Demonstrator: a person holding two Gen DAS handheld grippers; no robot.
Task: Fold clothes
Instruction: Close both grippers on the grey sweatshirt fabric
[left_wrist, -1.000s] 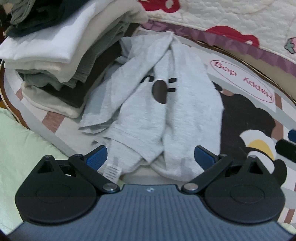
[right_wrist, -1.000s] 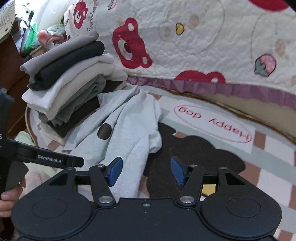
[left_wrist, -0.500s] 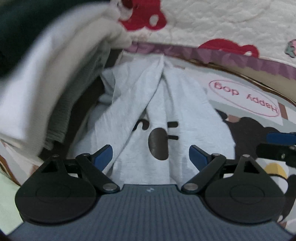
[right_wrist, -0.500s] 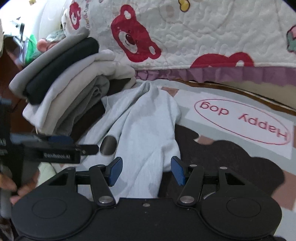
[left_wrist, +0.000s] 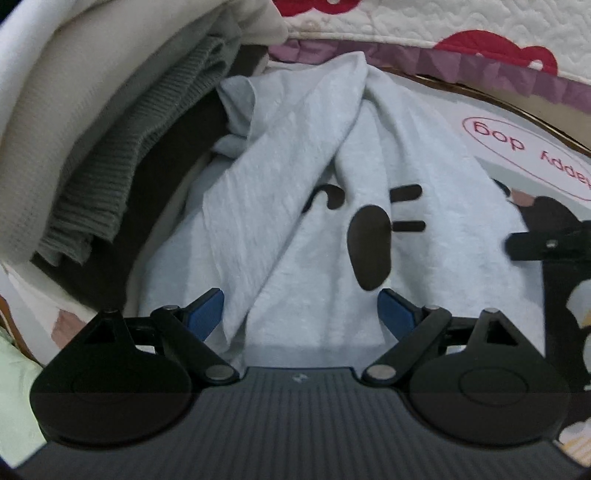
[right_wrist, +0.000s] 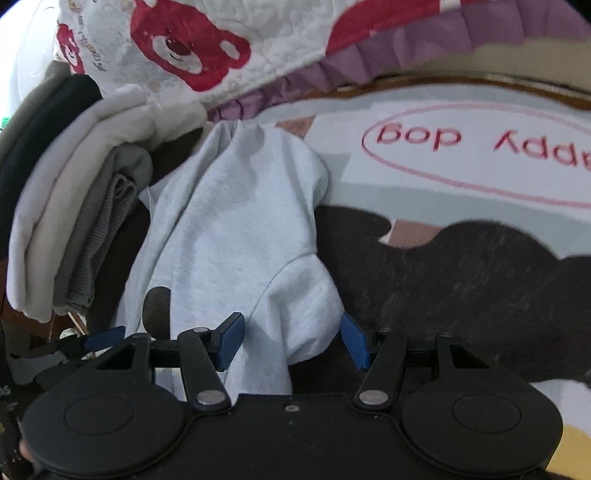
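Left wrist view showed my left tool (left_wrist: 299, 314) spread wide over the rumpled grey shirt (left_wrist: 317, 229), pads clear of the cloth, holding nothing. My right tool (right_wrist: 291, 341) stood just as wide, straddling a loose lobe of that shirt at its side nearest the mat's open middle. I judged both were poised to pinch and spread it flat. It lay on the printed mat (right_wrist: 461, 258), against the stack of folded clothes (left_wrist: 103, 147) by the mat's edge.
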